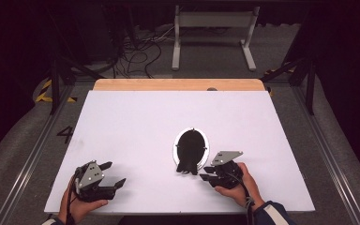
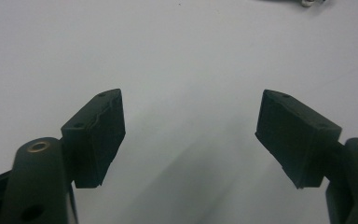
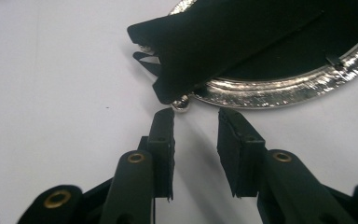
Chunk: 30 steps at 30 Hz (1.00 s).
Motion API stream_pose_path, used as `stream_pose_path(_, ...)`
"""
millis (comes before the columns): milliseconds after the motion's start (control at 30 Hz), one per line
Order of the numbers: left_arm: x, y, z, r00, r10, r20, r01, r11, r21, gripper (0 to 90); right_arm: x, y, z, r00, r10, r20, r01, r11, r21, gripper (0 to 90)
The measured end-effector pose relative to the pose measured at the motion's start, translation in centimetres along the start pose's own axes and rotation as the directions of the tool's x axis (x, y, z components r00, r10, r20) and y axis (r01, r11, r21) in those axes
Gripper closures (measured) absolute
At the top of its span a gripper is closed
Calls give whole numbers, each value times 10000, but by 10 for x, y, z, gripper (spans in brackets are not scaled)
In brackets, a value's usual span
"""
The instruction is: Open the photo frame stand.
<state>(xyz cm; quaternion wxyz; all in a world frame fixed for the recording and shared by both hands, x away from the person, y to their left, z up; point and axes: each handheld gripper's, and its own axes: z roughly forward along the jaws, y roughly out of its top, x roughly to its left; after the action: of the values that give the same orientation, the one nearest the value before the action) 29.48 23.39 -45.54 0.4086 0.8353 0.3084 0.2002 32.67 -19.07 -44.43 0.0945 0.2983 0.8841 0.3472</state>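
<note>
An oval picture frame (image 1: 191, 144) lies face down on the white table, its black back up inside a silver rim (image 3: 279, 91). Its black prop stand (image 3: 205, 51) sticks out at the near end. My right gripper (image 1: 204, 174) sits just right of that end, pointing at it. In the right gripper view its jaws (image 3: 193, 114) stand a little apart with only bare table between them, one tip beside a small silver ball foot (image 3: 182, 102). My left gripper (image 1: 116, 172) rests at the near left, well away from the frame, its jaws (image 2: 191, 98) wide open over bare table.
The white table sheet (image 1: 136, 117) has a wooden strip (image 1: 178, 85) along its far edge. Beyond the table are a white stand (image 1: 213, 33) and loose cables (image 1: 136, 51) on the floor. Dark metal rails (image 1: 328, 154) run along both sides.
</note>
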Motion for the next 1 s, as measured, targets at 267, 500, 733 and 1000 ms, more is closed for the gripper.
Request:
stream_pose_path(267,-1,-1,6,9999,101,129,-105,9995,305,235,10,10,12,9991,199,387,-210,9994,290,571)
stream_pose_path(500,-3,2,9,9995,233,199,-241,9989,409,226,17,12,18,9948,559,855,-586,9978,298,575)
stream_pose_path(733,-4,3,9,9993,296,231,-305,9988,390,222,13,9,16,9945,651,818,-671,9975,223,646)
stream_pose_path(1000,-6,3,10,9993,215,316,-227,9990,398,219,3,6,11,9941,914,578,-927,9955,214,694)
